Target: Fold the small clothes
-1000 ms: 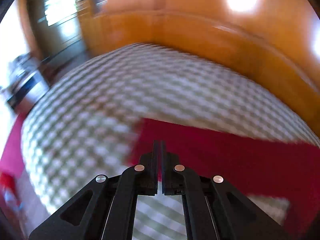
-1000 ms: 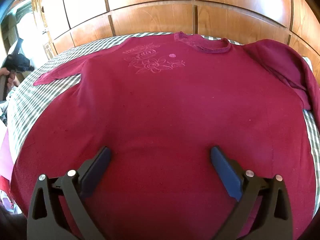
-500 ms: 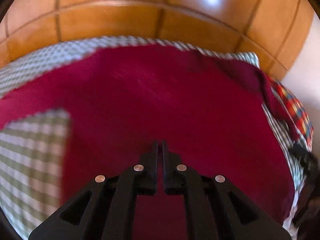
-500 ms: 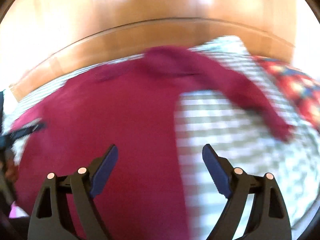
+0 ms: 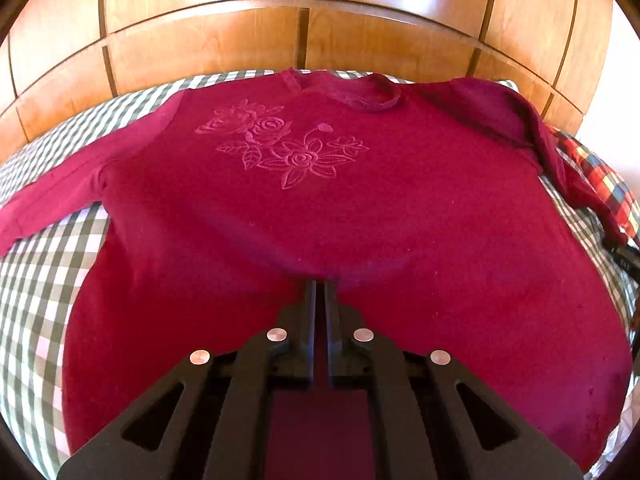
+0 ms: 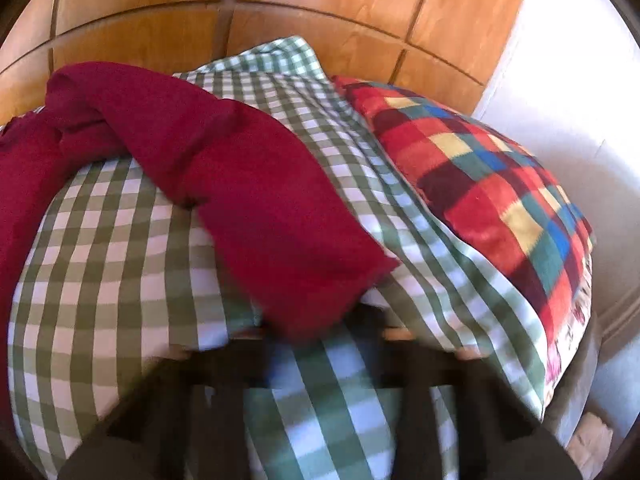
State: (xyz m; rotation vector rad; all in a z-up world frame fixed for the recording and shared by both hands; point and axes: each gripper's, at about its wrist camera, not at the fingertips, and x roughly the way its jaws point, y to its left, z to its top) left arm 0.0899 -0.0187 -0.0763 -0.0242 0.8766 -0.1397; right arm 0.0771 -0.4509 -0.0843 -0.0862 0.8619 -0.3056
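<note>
A dark red long-sleeved shirt [image 5: 320, 208] with embroidered roses lies spread flat, front up, on a green checked bedspread [image 5: 36, 280]. My left gripper [image 5: 319, 292] is shut and empty, just above the shirt's lower middle. In the right wrist view the shirt's right sleeve [image 6: 256, 184] lies diagonally across the bedspread [image 6: 100, 248], its cuff end near my right gripper [image 6: 320, 340]. That gripper is motion-blurred; its fingers look spread wide on either side of the cuff.
A wooden panelled headboard [image 5: 304, 32] runs behind the bed. A multicoloured checked pillow [image 6: 488, 200] lies at the right edge, also seen in the left wrist view [image 5: 600, 184]. A white wall [image 6: 580, 80] is beyond it.
My left gripper swung from the left sleeve side to face the shirt's centre. My right gripper swung right from the shirt body to the right sleeve's cuff.
</note>
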